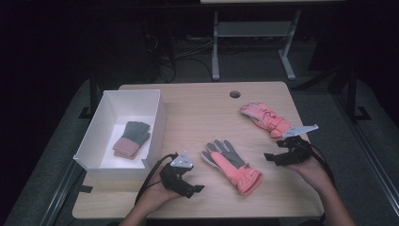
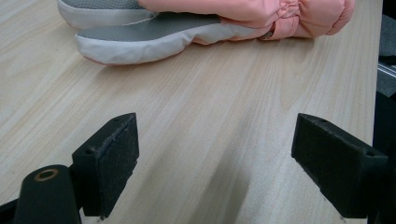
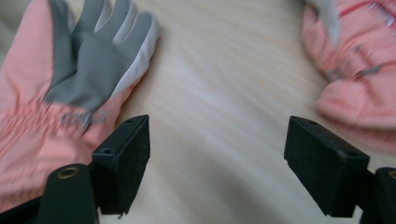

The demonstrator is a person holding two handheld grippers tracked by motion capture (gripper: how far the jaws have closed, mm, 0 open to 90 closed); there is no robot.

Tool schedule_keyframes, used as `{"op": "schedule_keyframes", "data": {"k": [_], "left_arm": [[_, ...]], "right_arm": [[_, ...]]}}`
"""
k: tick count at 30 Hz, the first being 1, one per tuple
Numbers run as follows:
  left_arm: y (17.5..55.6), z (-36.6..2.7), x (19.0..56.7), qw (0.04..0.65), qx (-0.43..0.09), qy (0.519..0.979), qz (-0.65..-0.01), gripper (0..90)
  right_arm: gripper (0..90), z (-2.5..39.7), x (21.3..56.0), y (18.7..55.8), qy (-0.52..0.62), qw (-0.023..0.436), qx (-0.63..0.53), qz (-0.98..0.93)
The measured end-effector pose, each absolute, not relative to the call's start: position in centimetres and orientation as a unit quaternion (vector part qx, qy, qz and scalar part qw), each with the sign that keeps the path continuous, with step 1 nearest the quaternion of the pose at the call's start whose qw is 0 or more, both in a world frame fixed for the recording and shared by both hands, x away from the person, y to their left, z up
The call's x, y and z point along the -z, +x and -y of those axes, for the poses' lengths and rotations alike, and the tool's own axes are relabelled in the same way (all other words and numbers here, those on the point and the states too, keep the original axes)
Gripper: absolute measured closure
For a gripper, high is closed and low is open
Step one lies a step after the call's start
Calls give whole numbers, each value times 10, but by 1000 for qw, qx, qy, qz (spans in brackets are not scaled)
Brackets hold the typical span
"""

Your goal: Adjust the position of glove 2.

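Left gripper (image 1: 188, 181) hovering jaws wide, pink glove (image 1: 232, 165) lying just ahead, right gripper (image 1: 282, 153) gaping wide between it and second pink glove (image 1: 266, 118)

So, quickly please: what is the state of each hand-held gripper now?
Left hand-held gripper: open, holding nothing, above bare table near the pink glove.
Right hand-held gripper: open, holding nothing.

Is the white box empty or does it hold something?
Not empty: the white box holds a green and pink glove lying flat on its floor.
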State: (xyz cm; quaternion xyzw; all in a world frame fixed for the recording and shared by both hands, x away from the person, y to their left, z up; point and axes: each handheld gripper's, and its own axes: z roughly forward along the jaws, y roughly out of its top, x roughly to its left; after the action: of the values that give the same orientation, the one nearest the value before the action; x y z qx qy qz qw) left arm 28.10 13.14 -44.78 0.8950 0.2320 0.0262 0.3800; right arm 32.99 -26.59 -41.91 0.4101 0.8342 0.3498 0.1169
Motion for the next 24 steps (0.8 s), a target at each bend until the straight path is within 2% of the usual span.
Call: {"op": "schedule_keyframes", "data": {"k": [5, 9, 11, 17, 24], "left_arm": [[281, -131, 447, 385, -25, 893, -231, 147], [281, -130, 447, 385, -22, 893, -232, 147], [282, -130, 447, 383, -21, 894, -231, 147], [282, -129, 448, 382, -19, 894, -232, 148], [283, -129, 448, 380, -17, 896, -228, 149]], "right_arm": [[340, 265, 410, 351, 411, 127, -352, -831], [499, 266, 403, 374, 410, 132, -352, -831], [537, 267, 402, 385, 412, 134, -347, -832], [614, 272, 398, 412, 421, 145, -341, -828], [633, 283, 400, 449, 440, 152, -332, -820]]}}
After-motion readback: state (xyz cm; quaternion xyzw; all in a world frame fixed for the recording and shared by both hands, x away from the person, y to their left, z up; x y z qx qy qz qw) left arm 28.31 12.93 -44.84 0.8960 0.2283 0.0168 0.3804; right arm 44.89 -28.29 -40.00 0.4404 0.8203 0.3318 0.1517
